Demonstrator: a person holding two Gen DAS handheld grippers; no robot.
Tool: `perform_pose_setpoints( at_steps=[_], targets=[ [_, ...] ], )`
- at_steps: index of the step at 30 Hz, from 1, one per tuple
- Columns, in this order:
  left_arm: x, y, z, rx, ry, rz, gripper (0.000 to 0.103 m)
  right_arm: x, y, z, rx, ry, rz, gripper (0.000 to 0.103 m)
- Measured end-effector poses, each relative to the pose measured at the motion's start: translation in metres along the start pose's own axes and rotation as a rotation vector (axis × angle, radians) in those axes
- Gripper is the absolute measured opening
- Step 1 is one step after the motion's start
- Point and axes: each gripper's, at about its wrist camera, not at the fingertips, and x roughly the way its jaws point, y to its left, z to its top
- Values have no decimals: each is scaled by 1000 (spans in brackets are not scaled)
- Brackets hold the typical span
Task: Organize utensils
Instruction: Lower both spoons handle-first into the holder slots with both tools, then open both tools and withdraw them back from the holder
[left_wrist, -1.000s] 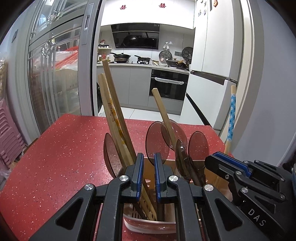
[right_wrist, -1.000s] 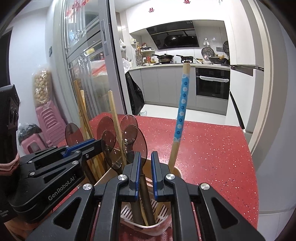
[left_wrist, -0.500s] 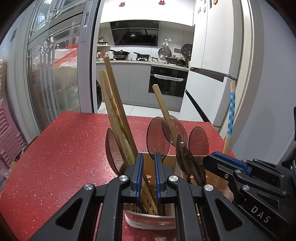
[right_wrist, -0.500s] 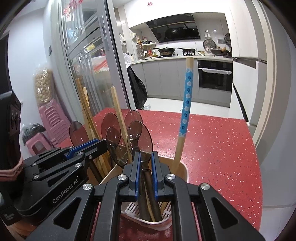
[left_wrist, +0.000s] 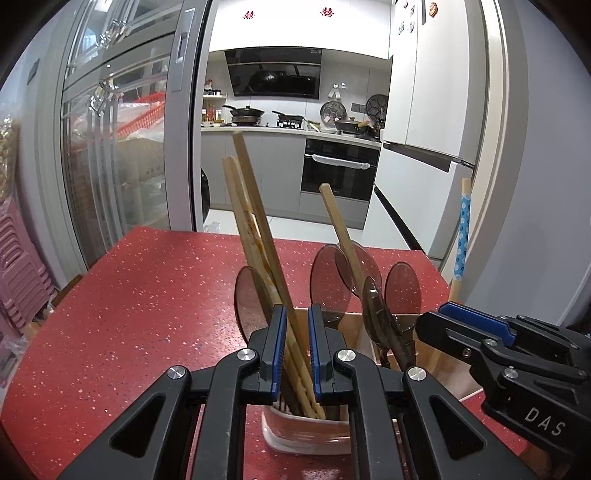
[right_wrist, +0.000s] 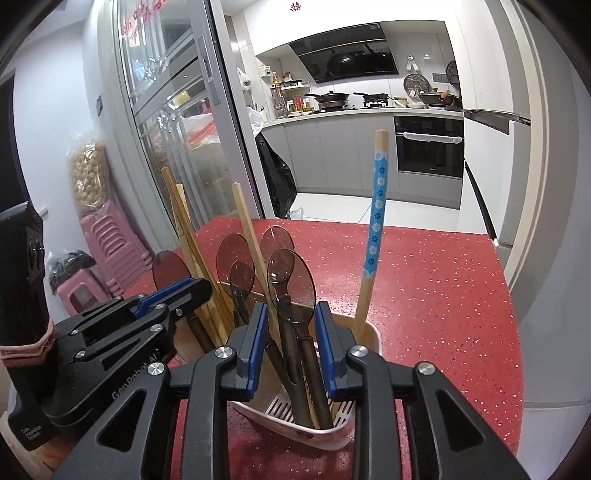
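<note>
Left gripper (left_wrist: 297, 345) low over near end of utensil holder (left_wrist: 306, 435), blue-padded jaws narrowly apart, wooden chopsticks (left_wrist: 255, 236) passing up through the gap; contact with pads not discernible, so grip cannot be confirmed. Right gripper (right_wrist: 291, 347) over other end of holder (right_wrist: 365, 332), jaws clearly spread, dark spoon handles standing between them, untouched. Holder upright on red speckled table (right_wrist: 436, 280), packed with brown translucent spoons (right_wrist: 291, 280) bowl-up, several chopsticks leaning left, and one wooden stick with blue flowered wrap (right_wrist: 376, 210) at far right corner, tilted slightly. Each gripper visible in the other's camera, side by side, close but apart. Kitchen with oven (left_wrist: 340, 166) beyond table edge.
</note>
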Motion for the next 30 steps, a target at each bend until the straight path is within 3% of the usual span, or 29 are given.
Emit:
perform_pose_setpoints(
  at_steps=[19,29,30],
  targets=[
    [-13,-5,-2,29,-4,20,38,-14,-21,-1,131,53,-81,34],
    [-22,2,2,25,-14,23,38,-23,-18,2,135,55,-117,34],
    [-23,2,1,28,-13,26,47,-23,-17,2,130,55,-130,34]
  ],
)
